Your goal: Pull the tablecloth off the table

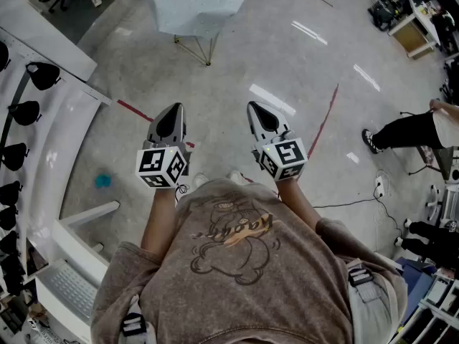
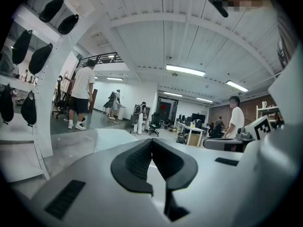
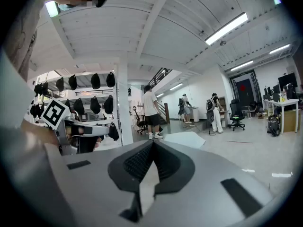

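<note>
Fingers (image 2: 135, 162) sit together on your left gripper (image 1: 173, 113) and right gripper (image 1: 257, 112) (both empty); tablecloth (image 1: 195, 4) at 12 o'clock.

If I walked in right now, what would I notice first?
Probably the two grippers held out side by side over the grey floor: the left gripper and the right gripper, both shut on nothing, each with a black-and-white marker cube. Straight ahead of them stands a table under a pale tablecloth, untouched. Along the left edge, black caps hang in a row on a white rack.
</note>
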A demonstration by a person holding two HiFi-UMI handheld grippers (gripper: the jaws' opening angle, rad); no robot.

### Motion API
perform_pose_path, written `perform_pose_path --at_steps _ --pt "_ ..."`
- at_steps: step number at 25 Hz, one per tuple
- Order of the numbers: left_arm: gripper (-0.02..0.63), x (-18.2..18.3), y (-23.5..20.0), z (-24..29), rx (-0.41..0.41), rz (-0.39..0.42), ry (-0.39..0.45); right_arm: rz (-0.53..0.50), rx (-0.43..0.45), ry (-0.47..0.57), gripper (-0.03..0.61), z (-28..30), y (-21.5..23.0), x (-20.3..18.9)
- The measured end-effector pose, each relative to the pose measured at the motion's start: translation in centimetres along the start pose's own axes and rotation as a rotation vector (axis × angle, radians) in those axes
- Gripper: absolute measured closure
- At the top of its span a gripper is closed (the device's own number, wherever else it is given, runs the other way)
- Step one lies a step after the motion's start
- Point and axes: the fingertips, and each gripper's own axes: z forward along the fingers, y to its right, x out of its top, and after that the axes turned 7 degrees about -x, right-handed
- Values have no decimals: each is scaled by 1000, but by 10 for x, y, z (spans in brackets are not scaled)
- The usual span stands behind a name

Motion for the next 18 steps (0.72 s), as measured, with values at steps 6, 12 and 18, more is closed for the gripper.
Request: perform_pose_path --at_steps 6,12,18 --pt "595 -12 16 12 -11 4 -14 -1 -4 -13 572 -7 19 -11" --pt "595 -10 32 24 12 20 5 -10 32 -14 572 -4 37 -11" --pt "595 -4 39 35 29 25 21 7 60 -16 572 1 46 -12"
